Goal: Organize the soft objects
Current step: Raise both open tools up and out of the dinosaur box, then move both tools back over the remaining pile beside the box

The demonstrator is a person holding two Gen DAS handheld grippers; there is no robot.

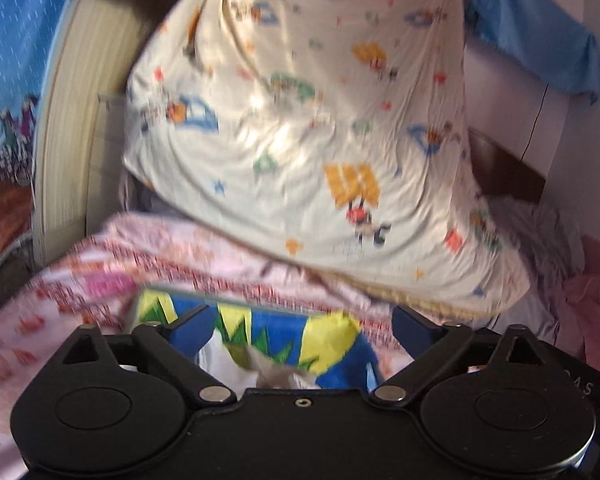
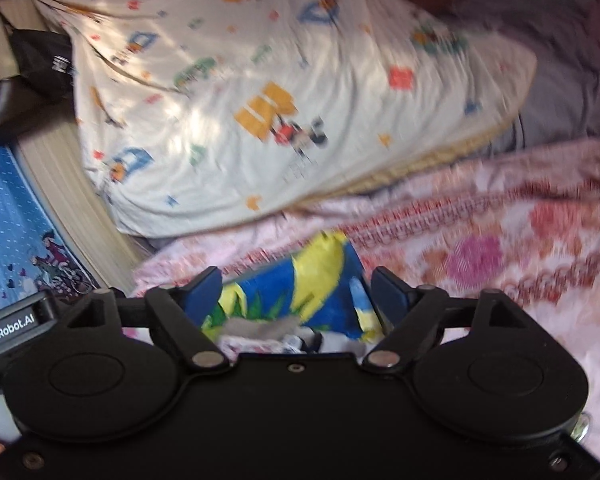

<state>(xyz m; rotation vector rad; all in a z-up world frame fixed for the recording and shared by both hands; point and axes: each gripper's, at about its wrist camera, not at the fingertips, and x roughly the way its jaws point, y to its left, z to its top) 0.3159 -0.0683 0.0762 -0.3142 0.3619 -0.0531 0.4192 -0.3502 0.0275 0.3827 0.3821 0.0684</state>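
Soft cream cloth on the big pillow, a bit shiny where light hits. Thin pink flowery cloth on the bed cover. Smooth blue and yellow cloth, crumpled. Matt black plastic on the left gripper, with shiny metal pins.

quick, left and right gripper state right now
left gripper: open, holding nothing, blue and yellow cloth below it
right gripper: open, holding nothing, same cloth below it
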